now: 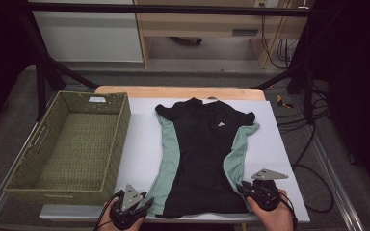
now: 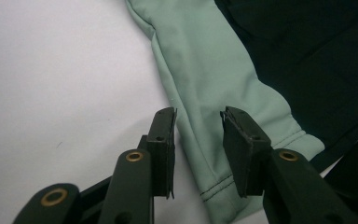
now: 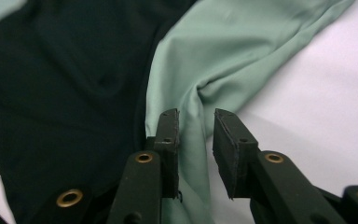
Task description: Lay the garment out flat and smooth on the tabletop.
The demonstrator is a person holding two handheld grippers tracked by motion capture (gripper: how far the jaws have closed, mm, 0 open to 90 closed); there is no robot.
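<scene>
A black and mint-green shirt (image 1: 202,154) is spread flat on the white table (image 1: 144,139), right of a woven basket (image 1: 72,144). The left gripper (image 1: 142,204) and right gripper (image 1: 244,188) are held at its near corners, jaws parted astride the green fabric, not pinching.

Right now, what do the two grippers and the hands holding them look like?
Both the left gripper and the right gripper are black, each topped by a grey three-cornered plate. In the gripper views the jaws are black bars with brass-coloured rivets and flat rectangular pads. A black cable trails from each. The hands are bare, with no sleeves in view.
</scene>
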